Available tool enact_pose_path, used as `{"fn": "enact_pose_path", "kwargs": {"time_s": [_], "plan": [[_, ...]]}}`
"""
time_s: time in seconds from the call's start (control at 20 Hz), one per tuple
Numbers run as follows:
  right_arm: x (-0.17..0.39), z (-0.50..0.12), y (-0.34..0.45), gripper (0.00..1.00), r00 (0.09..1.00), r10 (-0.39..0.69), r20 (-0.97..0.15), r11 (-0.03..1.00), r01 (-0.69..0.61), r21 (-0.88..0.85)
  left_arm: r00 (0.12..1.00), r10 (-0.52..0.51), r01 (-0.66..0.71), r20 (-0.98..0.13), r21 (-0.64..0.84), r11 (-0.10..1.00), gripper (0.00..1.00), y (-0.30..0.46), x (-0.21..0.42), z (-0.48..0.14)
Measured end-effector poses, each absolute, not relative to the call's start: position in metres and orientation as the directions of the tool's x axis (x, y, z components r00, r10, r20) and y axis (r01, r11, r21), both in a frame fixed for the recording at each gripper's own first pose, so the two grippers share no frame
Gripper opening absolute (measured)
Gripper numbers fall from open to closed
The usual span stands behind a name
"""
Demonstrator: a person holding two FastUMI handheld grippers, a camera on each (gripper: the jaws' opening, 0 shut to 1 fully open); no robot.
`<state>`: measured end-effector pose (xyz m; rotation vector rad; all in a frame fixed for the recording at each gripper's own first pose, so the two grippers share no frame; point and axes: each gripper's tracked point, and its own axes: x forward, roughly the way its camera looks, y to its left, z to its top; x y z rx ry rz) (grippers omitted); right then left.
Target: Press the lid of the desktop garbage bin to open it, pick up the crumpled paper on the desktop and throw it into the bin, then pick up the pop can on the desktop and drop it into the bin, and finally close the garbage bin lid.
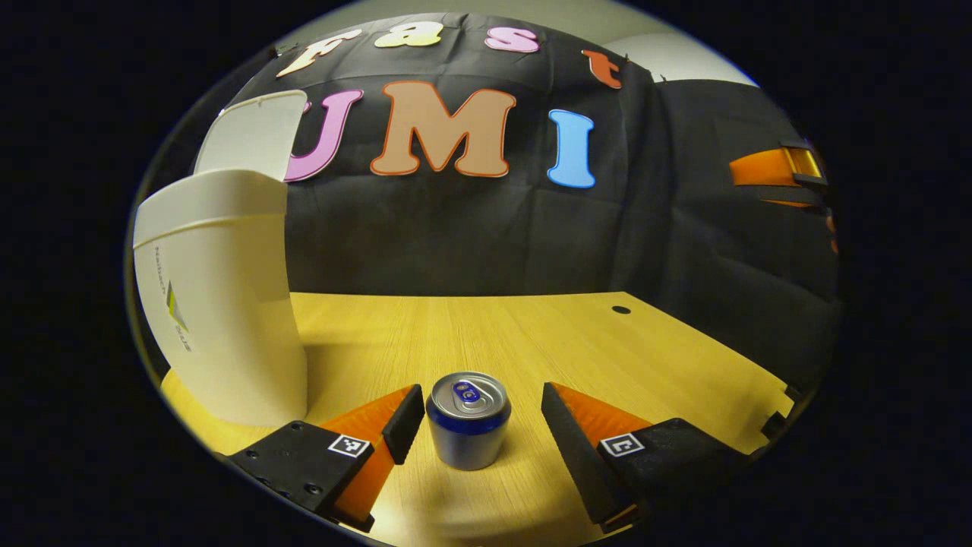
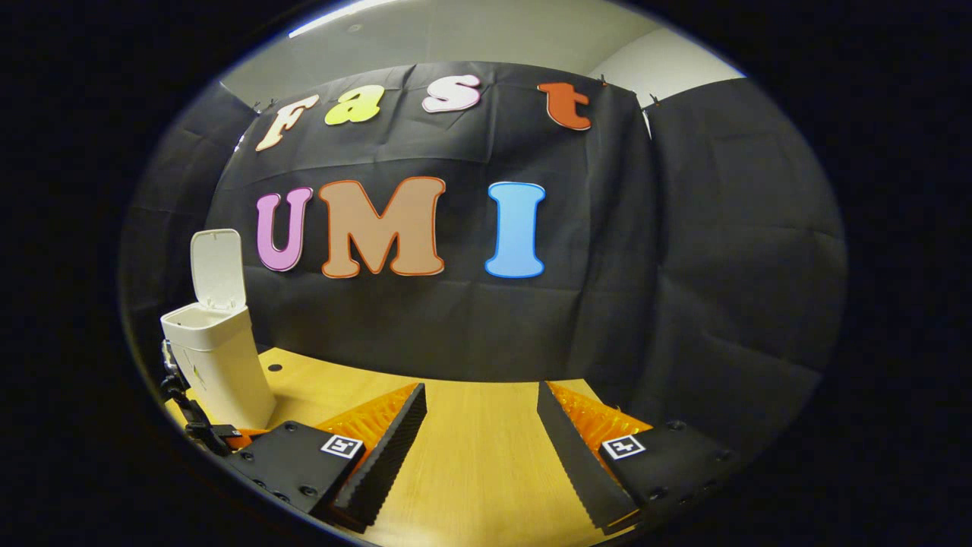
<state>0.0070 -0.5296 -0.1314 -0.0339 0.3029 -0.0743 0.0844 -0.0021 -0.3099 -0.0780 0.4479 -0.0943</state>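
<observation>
Pop can (image 1: 468, 420) upright between spread left gripper (image 1: 483, 414) fingers, untouched; bin (image 1: 220, 304) lid (image 1: 254, 137) up; right gripper (image 2: 481, 414) fingers spread, empty.

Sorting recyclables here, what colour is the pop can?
Silver with a blue band under its rim, the pop can shows best in the left gripper view.

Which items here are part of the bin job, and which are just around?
Job: pop can between the left hand-held gripper fingers; garbage bin, lid up.
Around: wooden desktop; right hand-held gripper, open, holding nothing.
</observation>
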Motion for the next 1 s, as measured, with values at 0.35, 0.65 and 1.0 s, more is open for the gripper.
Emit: {"fn": "enact_pose_path", "kwargs": {"time_s": [0.35, 0.65, 1.0], "plan": [[-0.022, -0.154, -0.548, 0.98, 0.932, -0.091, -0.351, 0.995, 0.073, -0.064, 0.86, -0.087, 0.057, -0.503, -0.075, 0.996, 0.95, -0.004, 0.1, -0.345], [-0.028, -0.162, -0.528, 0.98, 0.93, -0.039, -0.366, 0.999, 0.027, -0.038, 0.905, -0.122, 0.12, -0.408, -0.03, 0.992, 0.77, -0.018, 0.108, -0.292], [-0.025, -0.152, -0.479, 0.99, 0.94, 0.039, -0.339, 0.999, -0.036, 0.017, 0.943, -0.137, 0.143, -0.302, -0.005, 0.99, 0.76, 0.004, 0.123, -0.172]]}}
